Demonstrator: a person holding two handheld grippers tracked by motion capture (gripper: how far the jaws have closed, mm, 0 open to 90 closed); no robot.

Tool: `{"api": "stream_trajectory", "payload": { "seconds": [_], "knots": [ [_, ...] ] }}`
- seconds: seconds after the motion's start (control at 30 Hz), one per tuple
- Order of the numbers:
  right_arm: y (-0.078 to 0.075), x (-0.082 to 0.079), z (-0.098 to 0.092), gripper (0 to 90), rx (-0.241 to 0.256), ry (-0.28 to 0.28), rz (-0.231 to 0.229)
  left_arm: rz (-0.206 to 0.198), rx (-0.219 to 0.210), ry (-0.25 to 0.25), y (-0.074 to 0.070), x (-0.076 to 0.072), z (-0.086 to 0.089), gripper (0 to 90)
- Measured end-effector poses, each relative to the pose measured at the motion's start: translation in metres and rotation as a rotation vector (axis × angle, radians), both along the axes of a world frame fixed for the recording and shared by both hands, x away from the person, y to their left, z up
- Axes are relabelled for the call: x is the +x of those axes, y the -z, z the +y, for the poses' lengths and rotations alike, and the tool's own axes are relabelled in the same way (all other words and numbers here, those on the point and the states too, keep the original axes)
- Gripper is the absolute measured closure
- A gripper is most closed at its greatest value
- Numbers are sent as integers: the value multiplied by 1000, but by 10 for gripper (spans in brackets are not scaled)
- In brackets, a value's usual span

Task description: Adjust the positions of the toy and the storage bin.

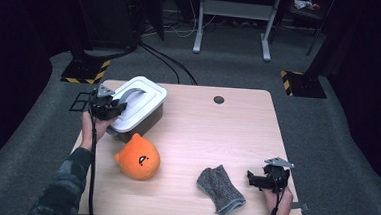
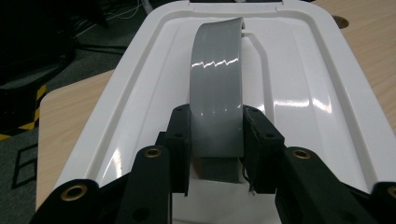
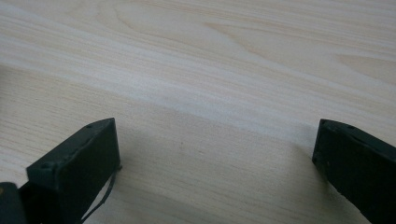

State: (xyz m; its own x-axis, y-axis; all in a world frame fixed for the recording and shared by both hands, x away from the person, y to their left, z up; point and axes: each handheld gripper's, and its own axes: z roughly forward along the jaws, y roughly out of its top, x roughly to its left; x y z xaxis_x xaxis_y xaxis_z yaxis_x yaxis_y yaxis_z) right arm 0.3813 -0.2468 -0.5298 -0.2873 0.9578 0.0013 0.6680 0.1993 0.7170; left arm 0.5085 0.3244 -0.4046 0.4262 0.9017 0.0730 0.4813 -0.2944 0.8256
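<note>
The white lid [image 1: 137, 104] of the grey box [image 1: 152, 119] sits at the table's [image 1: 216, 139] far left corner in the high view, its left and far edges close to the tabletop's rim. The left gripper [image 1: 109, 106] is at the lid's near-left end, on the grey handle [image 1: 129, 94]. An orange plush toy [image 1: 138, 158] lies just beside the box's near corner. A grey glove [image 1: 220, 190] lies near the front edge, and the right gripper [image 1: 258, 179] hovers just to its right, apart from it, close to the table's front right corner. The middle and far right of the tabletop are bare wood, apart from a small dark hole [image 1: 219, 99] near the far edge.

In the left gripper view, the left gripper [image 2: 217, 144] has its two black jaws pressed against either side of the arched grey handle [image 2: 217, 88], gripping it near its lower end. The lid's [image 2: 303, 88] raised rim runs along both sides, with wood beyond it.

In the right gripper view, the right gripper [image 3: 217, 158] has its jaws spread wide with nothing between them, bare table [image 3: 210, 70] beneath.
</note>
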Motion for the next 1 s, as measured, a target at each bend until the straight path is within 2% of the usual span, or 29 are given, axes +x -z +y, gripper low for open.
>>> {"api": "stream_trajectory", "payload": {
  "seconds": [0.03, 0.17, 0.27, 0.43, 0.47, 0.6, 0.73, 1.0],
  "knots": [
    [0, 0, 0, 0, 0, 0, 0, -1, 12, 14, 0, 2, -1, 664],
    [0, 0, 0, 0, 0, 0, 0, 5, 9, 38, -1, 8, -3, 664],
    [0, 0, 0, 0, 0, 0, 0, -10, 11, 57, 0, 11, -8, 665],
    [0, 0, 0, 0, 0, 0, 0, 9, 12, 65, -2, 16, -13, 666],
    [0, 0, 0, 0, 0, 0, 0, 10, 28, 75, -2, 17, -14, 666],
    [0, 0, 0, 0, 0, 0, 0, 11, 37, 91, -3, 23, -20, 667],
    [0, 0, 0, 0, 0, 0, 0, 4, 23, 107, -2, 25, -26, 667],
    [0, 0, 0, 0, 0, 0, 0, 18, 33, 153, -3, 35, -40, 665]
  ]
}}
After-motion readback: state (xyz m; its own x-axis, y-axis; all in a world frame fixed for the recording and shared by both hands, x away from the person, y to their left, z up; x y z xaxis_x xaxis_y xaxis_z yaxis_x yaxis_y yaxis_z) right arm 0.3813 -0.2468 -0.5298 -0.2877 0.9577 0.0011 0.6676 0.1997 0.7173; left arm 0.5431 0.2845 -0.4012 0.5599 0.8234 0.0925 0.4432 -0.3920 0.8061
